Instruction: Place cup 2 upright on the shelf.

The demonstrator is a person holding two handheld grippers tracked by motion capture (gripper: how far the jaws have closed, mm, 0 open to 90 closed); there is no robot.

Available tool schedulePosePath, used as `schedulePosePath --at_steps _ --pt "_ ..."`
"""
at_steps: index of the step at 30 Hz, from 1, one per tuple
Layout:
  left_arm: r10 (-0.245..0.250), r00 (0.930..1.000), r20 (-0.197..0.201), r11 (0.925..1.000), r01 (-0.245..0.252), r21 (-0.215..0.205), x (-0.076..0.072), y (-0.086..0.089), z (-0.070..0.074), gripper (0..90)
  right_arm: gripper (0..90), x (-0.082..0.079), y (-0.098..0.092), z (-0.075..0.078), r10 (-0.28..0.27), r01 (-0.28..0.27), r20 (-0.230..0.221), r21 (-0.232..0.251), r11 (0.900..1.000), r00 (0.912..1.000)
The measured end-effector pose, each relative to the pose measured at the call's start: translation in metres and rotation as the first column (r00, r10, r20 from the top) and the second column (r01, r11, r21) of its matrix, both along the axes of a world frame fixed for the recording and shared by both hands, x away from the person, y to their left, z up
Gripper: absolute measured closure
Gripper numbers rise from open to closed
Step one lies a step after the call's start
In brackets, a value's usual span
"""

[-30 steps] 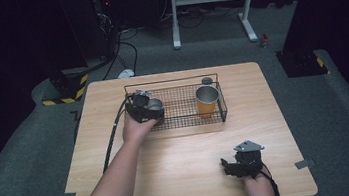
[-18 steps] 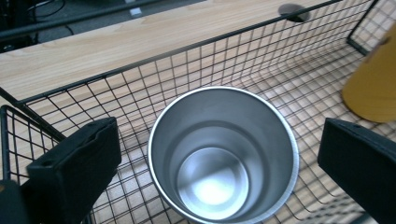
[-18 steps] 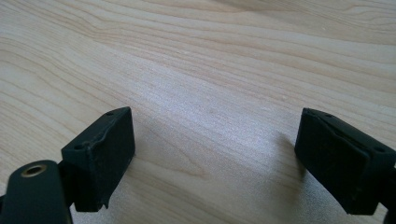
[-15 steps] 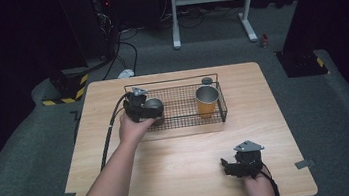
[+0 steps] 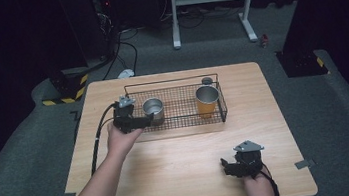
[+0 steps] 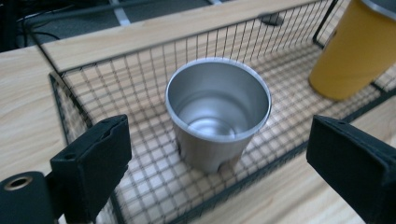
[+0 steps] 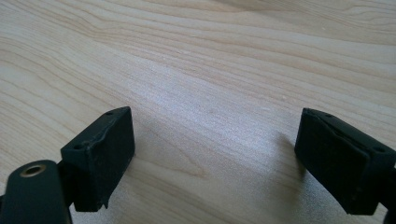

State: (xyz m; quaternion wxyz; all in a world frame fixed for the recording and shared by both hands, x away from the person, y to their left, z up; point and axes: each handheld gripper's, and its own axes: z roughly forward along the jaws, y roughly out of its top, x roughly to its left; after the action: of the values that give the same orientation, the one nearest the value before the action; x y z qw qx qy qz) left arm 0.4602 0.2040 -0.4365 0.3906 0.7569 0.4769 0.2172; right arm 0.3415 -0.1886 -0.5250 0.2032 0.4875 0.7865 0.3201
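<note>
A silver metal cup (image 5: pixel 154 109) (image 6: pixel 217 112) stands upright and empty in the left part of a black wire basket (image 5: pixel 175 81) (image 6: pixel 154 186). A yellow cup (image 5: pixel 207 101) (image 6: pixel 355 51) stands at the basket's right end. My left gripper (image 5: pixel 145 121) (image 6: pixel 219 140) is at the basket's near left corner, pointing at the silver cup. It is open and its jaws have just been closing a little. The cup stands just ahead of the pads, untouched. My right gripper (image 5: pixel 227 164) (image 7: pixel 215 140) rests open near the table's front right, over bare wood.
A small dark round thing (image 5: pixel 206 80) (image 6: pixel 271 18) lies on the wooden table (image 5: pixel 184 152) just behind the basket. The left gripper's cable (image 5: pixel 98 137) trails down the table's left side. A white frame (image 5: pixel 211 3) stands on the floor beyond.
My left gripper has drawn back from the silver cup toward the near left, leaving the cup standing free in the basket. The right gripper has not moved.
</note>
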Motion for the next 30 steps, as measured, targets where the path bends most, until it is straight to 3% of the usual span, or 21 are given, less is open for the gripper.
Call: schedulePosePath --at_steps 4,9,18,21,27,30 --pt "-0.010 0.9999 -0.012 0.9998 0.009 -0.015 -0.018 0.012 -0.008 7.1 11.9 0.000 0.000 0.000 0.000 0.000 0.000 -0.001 1.000 1.0000" --pt "-0.031 0.9995 0.002 0.9987 0.031 -0.041 -0.043 0.024 -0.020 7.2 11.6 0.000 0.000 0.000 -0.003 0.003 -0.001 -0.002 1.000 1.0000" --pt "-0.103 0.9938 -0.043 0.9924 0.100 -0.073 -0.086 0.041 -0.044 7.8 11.3 0.001 0.001 0.000 -0.004 0.004 0.001 -0.006 1.000 1.0000" --pt "-0.114 0.9917 -0.060 0.9921 0.110 -0.060 -0.100 0.047 -0.055 7.9 11.3 0.001 0.001 0.000 -0.003 0.003 0.001 -0.006 1.000 1.0000" --pt "-0.143 0.9807 -0.134 0.9891 0.146 0.019 -0.122 0.053 -0.085 9.4 11.1 0.001 0.001 0.000 -0.004 0.004 0.001 -0.006 1.000 1.0000" --pt "-0.139 0.9840 -0.111 0.9865 0.147 0.071 -0.129 0.053 -0.090 10.2 9.9 0.001 0.000 0.000 -0.018 0.018 0.001 -0.007 1.000 0.9998"
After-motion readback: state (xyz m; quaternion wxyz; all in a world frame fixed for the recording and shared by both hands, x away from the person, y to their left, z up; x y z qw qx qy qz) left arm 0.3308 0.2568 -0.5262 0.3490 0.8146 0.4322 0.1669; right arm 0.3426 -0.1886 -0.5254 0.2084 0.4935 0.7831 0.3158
